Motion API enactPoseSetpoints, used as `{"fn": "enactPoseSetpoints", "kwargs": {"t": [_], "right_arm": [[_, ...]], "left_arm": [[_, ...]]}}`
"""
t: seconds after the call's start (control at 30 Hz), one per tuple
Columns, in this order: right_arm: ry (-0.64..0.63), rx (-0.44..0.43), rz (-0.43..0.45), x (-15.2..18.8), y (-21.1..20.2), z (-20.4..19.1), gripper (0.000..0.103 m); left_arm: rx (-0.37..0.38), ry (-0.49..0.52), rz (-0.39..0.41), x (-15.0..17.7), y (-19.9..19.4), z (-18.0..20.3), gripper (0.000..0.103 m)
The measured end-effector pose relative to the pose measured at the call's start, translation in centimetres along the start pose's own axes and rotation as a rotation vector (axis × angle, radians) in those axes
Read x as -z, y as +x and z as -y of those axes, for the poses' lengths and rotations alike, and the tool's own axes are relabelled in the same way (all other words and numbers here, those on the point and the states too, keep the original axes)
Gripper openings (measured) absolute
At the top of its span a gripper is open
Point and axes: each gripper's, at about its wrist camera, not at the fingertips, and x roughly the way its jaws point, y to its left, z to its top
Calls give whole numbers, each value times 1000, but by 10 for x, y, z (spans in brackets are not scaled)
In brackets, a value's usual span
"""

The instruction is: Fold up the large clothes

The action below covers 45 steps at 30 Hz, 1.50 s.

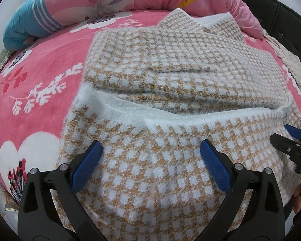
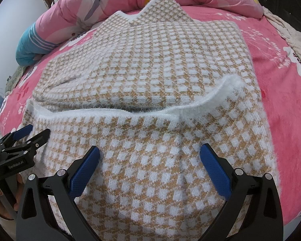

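A fuzzy tan-and-white checked sweater (image 1: pixel 170 76) lies on a pink flowered bed cover; it also shows in the right wrist view (image 2: pixel 150 64). Its near part with a white hem (image 1: pixel 190 116) is folded over toward the middle. My left gripper (image 1: pixel 151 150) is open just above the near folded part, holding nothing. My right gripper (image 2: pixel 149 156) is open over the same near part, holding nothing. It shows at the right edge of the left wrist view (image 1: pixel 287 140). The left gripper shows at the left edge of the right wrist view (image 2: pixel 30 135).
The pink flowered bed cover (image 1: pixel 36 80) spreads to the left and right of the sweater. A bunched pink and blue quilt (image 1: pixel 70 6) lies along the far side. A cream fleece blanket (image 2: pixel 291 36) lies at the far right. A dark bed frame (image 1: pixel 281 20) stands beyond.
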Motion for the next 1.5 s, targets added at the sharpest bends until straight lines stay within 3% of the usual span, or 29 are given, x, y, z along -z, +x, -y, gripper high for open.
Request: {"fn": "enactPoseSetpoints", "kwargs": {"t": [1.2,1.5], "right_arm": [[-16,2,-68,-6,5,-2,97],[-34,-13,-51,-5,3,0,97]], "left_arm": [[-26,-10,0,2,-2,6,95],[-26,-11,-2,3,-2,9,95]]}}
